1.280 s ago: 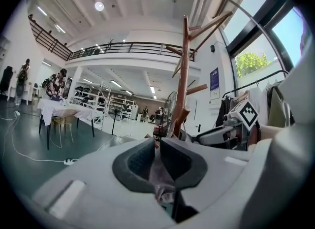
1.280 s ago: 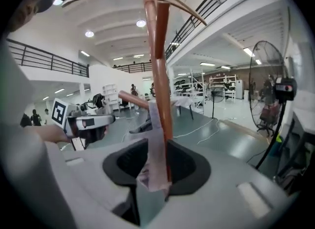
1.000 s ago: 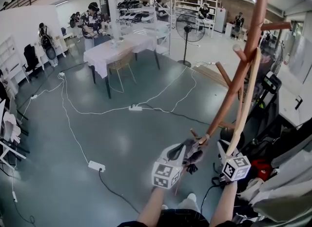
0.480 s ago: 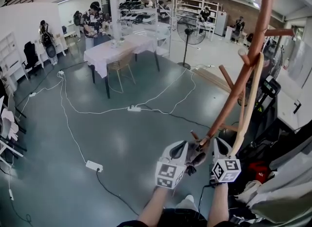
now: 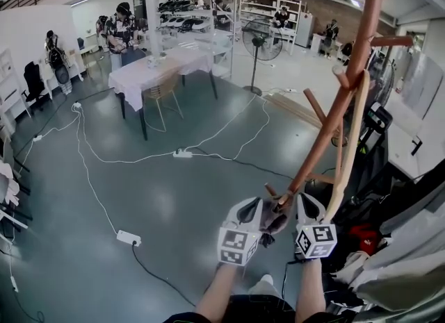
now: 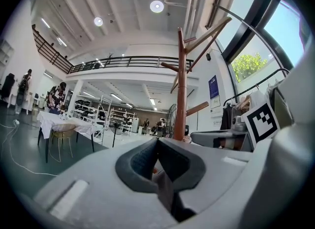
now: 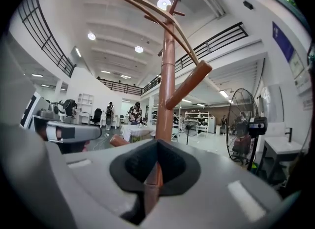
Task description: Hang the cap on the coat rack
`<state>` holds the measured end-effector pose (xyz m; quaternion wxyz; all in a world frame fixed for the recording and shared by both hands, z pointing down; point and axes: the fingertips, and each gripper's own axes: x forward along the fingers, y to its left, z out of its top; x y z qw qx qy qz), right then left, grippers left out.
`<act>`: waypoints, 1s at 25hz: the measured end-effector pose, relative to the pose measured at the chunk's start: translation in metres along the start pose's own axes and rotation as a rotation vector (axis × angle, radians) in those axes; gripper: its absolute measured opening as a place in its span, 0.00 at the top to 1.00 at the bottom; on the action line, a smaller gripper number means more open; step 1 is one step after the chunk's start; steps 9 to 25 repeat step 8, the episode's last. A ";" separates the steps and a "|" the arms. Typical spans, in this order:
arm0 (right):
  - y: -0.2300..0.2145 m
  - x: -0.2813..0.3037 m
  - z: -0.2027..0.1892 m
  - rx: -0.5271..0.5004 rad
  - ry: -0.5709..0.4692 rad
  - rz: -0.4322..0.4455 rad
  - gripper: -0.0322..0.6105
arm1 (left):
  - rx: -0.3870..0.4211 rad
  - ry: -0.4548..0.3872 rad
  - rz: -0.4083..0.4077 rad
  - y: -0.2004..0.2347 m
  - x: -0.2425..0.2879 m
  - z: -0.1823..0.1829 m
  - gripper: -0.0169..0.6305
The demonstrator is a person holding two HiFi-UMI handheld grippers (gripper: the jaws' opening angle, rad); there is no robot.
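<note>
A brown wooden coat rack (image 5: pixel 341 99) leans up through the right of the head view, with a low peg (image 5: pixel 272 191) just above my hands. A dark cap (image 5: pixel 273 219) hangs between the two grippers at the foot of the pole. My left gripper (image 5: pixel 259 210) is shut on its left side, and a grey strip of cap (image 6: pixel 165 188) shows pinched in the left gripper (image 6: pixel 157 142). My right gripper (image 5: pixel 304 207) is shut on its right side, with a thin brownish edge of the cap (image 7: pixel 153 183) caught in the right gripper (image 7: pixel 157 144). Straight ahead of both rises the rack (image 7: pixel 167 80).
Hanging clothes and bags (image 5: pixel 410 245) crowd the right edge. On the grey floor lie white cables and a power strip (image 5: pixel 128 237). A white-clothed table (image 5: pixel 163 64) and a standing fan (image 5: pixel 261 40) stand farther back, with several people at the far wall.
My right gripper has moved left to the cap and shut on it. The left gripper has kept its hold and stayed nearly in place.
</note>
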<state>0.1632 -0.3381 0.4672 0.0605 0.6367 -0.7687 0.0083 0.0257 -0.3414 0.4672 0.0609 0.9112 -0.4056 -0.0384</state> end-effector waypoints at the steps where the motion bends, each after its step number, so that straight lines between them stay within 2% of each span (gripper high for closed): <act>1: 0.000 0.001 0.001 -0.002 0.000 -0.002 0.94 | -0.001 0.000 -0.001 0.000 0.000 0.000 0.96; 25: 0.008 0.002 0.003 -0.014 -0.015 -0.002 0.94 | 0.010 0.010 0.007 0.008 -0.004 -0.002 0.96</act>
